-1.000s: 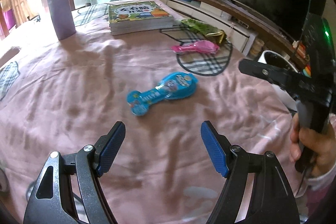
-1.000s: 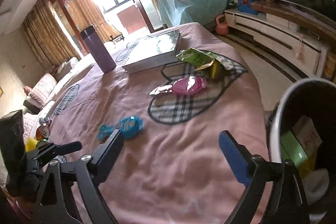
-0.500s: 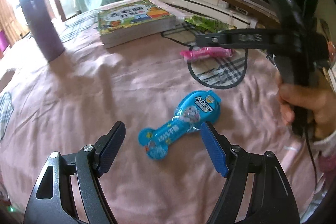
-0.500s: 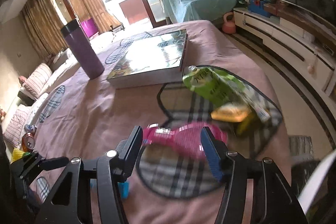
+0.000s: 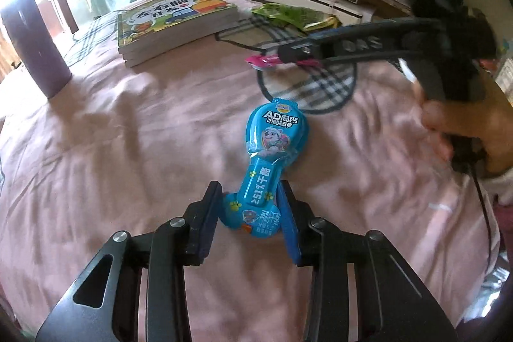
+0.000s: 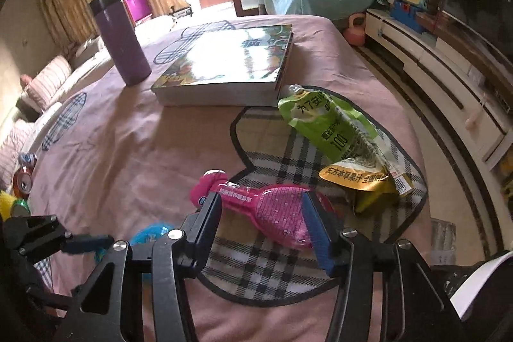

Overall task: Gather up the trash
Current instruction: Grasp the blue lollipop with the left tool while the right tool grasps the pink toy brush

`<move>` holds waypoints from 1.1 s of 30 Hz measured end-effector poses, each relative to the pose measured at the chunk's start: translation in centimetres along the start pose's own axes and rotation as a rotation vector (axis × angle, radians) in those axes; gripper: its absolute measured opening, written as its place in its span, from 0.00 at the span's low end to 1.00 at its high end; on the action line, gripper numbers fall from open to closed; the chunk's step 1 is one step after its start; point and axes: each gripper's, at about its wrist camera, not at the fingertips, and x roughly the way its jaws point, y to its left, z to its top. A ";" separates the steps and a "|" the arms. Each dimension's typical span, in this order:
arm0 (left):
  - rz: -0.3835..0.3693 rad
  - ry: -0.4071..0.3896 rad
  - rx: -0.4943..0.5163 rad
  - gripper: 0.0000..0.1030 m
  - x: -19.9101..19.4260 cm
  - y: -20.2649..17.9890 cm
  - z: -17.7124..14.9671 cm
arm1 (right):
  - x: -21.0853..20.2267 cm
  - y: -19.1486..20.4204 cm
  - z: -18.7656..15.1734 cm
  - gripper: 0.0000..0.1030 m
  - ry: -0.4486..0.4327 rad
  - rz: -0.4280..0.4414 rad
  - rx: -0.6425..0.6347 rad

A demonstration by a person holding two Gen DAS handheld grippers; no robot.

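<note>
Left gripper [image 5: 251, 209] is closing round the near end of the blue snack wrapper [image 5: 268, 157] – pads touching; right gripper [image 6: 263, 217] is closing across the pink wrapper [image 6: 272, 207]

The pink cloth on the counter [image 5: 112, 149] lies bare left of the blue wrapper. A stack of picture books [image 6: 231, 66] and a purple flask [image 6: 120, 37] block the far side.

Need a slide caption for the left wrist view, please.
Left tool closing around a blue snack wrapper on the pink bedspread.
</note>
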 end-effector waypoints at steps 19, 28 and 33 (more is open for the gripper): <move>-0.024 -0.055 -0.273 0.33 -5.3 2.7 -6.1 | -1.1 1.7 -2.2 0.57 0.191 0.178 -0.039; -0.027 -0.055 -0.320 0.33 -5.2 3.3 -7.0 | -2.2 0.1 -3.2 0.60 0.036 -0.027 0.034; -0.025 -0.060 -0.326 0.33 -5.3 3.8 -7.2 | -0.7 -2.4 -2.5 0.60 0.002 0.052 0.207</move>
